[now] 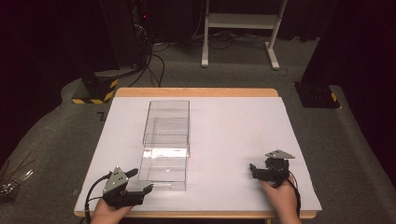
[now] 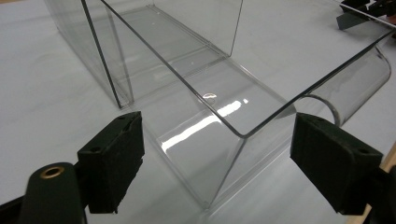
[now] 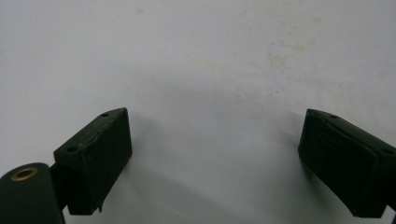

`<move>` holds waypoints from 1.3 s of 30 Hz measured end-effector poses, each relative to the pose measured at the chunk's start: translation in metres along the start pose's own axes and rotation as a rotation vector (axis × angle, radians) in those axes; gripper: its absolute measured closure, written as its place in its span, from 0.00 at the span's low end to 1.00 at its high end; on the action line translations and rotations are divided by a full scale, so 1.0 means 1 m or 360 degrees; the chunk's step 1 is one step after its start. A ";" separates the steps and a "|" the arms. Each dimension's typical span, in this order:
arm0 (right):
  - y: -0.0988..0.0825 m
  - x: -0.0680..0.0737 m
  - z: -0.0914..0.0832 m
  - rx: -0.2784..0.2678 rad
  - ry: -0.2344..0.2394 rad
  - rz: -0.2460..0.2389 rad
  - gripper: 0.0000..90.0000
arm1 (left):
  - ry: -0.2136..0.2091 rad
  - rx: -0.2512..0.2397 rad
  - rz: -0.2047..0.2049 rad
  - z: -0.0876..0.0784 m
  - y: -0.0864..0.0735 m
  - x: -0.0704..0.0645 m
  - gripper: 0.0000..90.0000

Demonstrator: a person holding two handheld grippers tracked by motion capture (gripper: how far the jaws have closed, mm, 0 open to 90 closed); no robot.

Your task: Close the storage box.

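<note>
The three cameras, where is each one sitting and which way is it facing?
High view: above the person's side, looking forward and down on the table; both hands, left gripper and right gripper show.
Left gripper view: rides the left gripper, looking along its open fingers at the clear box.
Right gripper view: rides the right gripper, facing down at bare table between open fingers.
Shared: high and left gripper views both show the clear box.

The left gripper (image 1: 135, 182) sits low at the near left, held from behind by the person's left hand (image 1: 109, 213), its jaws spread wide apart and pointing forward and rightward. The right gripper (image 1: 256, 171), held by the right hand (image 1: 281, 196) at the near right, points leftward, its jaws likewise wide apart with nothing between them.
</note>
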State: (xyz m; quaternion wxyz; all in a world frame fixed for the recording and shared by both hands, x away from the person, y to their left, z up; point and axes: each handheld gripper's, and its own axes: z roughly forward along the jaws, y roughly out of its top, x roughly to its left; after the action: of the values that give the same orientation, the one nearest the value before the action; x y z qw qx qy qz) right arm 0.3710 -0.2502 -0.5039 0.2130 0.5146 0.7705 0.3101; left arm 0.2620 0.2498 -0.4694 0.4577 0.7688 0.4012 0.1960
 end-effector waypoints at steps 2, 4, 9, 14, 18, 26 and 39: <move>0.000 0.000 0.000 0.0000 0.0000 0.0000 0.10 | 0.0003 -0.0004 -0.0015 0.002 0.001 0.000 0.21; 0.000 0.000 0.000 0.0000 0.0000 0.0000 0.10 | 0.0003 -0.0009 -0.0022 0.004 0.001 0.000 0.22; 0.000 0.000 0.000 0.0000 0.0000 0.0000 0.10 | 0.0015 -0.0017 -0.0039 0.009 0.003 -0.001 0.23; 0.000 0.000 0.000 0.0001 0.0000 0.0002 0.10 | 0.0037 -0.0025 -0.0049 0.012 0.004 0.000 0.23; 0.000 0.000 0.000 0.0001 -0.0001 0.0002 0.10 | 0.0049 -0.0059 -0.0083 0.013 0.007 0.005 0.23; 0.000 0.000 0.000 0.0000 -0.0001 -0.0001 0.10 | 0.0068 -0.0041 -0.0100 0.019 0.011 0.011 0.21; 0.000 0.000 0.000 -0.0002 0.0000 -0.0001 0.10 | 0.0111 0.0001 -0.0143 0.035 0.017 0.023 0.17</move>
State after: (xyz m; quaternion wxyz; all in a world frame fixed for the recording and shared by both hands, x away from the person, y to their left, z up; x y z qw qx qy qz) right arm 0.3709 -0.2503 -0.5039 0.2133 0.5143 0.7704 0.3105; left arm 0.3065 0.2443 -0.4735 0.4515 0.7429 0.4512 0.2017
